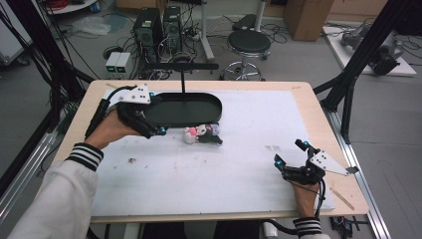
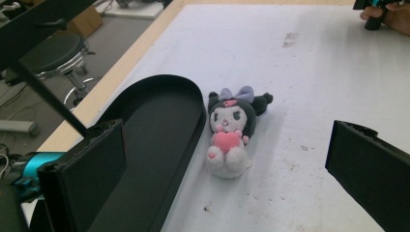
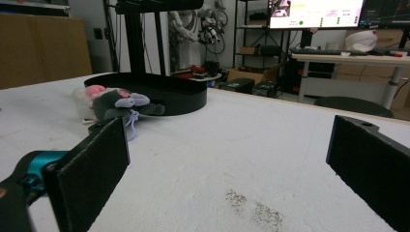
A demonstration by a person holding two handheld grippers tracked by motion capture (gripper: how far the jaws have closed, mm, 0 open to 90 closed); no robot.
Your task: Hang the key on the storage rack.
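Note:
A small plush toy (image 1: 201, 134) with a black head, lilac bow and pink heart lies on the white mat, just in front of the black oval tray (image 1: 186, 107). In the left gripper view the plush (image 2: 227, 130) lies on its back beside the tray's rim (image 2: 196, 125), ahead of and between the wide-apart jaws. My left gripper (image 1: 156, 132) is open at the tray's front left, a short way left of the toy. My right gripper (image 1: 290, 153) rests open near the table's front right, far from the toy (image 3: 113, 104), with nothing between its jaws.
A black post with a crossbar (image 1: 181, 66) rises from the tray's far side. The white mat (image 1: 249, 169) covers most of the wooden table (image 1: 318, 114) and has a dark smudge (image 1: 272, 148). A stool (image 1: 249, 45) and computer towers (image 1: 157, 27) stand beyond the table.

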